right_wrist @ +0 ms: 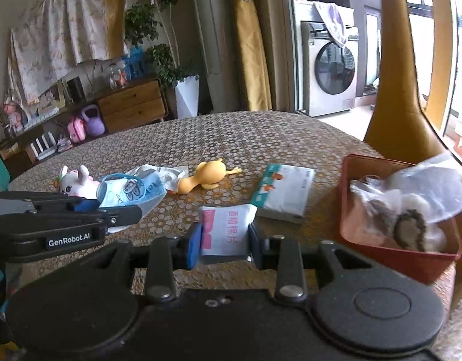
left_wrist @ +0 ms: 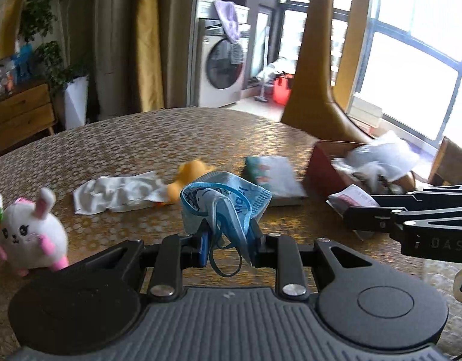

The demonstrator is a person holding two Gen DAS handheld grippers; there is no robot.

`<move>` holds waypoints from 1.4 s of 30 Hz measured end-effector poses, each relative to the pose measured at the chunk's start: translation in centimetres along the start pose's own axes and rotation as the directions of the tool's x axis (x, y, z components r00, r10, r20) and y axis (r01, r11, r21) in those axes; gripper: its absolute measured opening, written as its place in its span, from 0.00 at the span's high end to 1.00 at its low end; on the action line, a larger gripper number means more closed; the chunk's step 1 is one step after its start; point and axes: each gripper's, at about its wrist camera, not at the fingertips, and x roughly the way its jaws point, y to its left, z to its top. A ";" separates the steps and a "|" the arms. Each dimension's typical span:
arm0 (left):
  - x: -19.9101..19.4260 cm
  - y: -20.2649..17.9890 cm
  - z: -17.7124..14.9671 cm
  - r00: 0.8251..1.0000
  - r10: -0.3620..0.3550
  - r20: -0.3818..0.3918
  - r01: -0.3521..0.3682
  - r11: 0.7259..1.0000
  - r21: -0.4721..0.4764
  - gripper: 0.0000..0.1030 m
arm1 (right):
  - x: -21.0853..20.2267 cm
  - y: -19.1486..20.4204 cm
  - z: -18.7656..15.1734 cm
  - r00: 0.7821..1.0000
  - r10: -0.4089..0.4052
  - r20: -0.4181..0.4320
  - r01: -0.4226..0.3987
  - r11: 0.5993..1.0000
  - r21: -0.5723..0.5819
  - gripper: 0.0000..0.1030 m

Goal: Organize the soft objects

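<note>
My left gripper (left_wrist: 227,236) is shut on a crumpled blue face mask (left_wrist: 224,198), held above the table with its ear loops dangling. My right gripper (right_wrist: 224,237) is shut on a white packet with pink print (right_wrist: 227,228). In the right wrist view, the left gripper (right_wrist: 116,207) and the mask (right_wrist: 131,192) sit at the left. In the left wrist view, the right gripper (left_wrist: 358,210) and its packet (left_wrist: 352,195) are at the right. On the table lie a white bunny plush (left_wrist: 29,231) (right_wrist: 77,182), a yellow duck toy (right_wrist: 206,177) (left_wrist: 188,180) and a white wrapper (left_wrist: 116,194) (right_wrist: 161,174).
A red box (right_wrist: 411,258) (left_wrist: 321,168) at the table's right edge holds a clear plastic bag and fuzzy items. A tissue pack (right_wrist: 285,192) (left_wrist: 273,180) lies left of it. The patterned round table (right_wrist: 261,138) has a yellow chair (right_wrist: 393,114) behind it.
</note>
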 end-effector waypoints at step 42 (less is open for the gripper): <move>14.6 -19.3 9.4 0.964 -0.206 -0.165 0.237 0.952 0.193 0.76 | -3.1 -17.1 -2.0 0.983 -0.183 0.000 0.178 0.959 0.220 0.68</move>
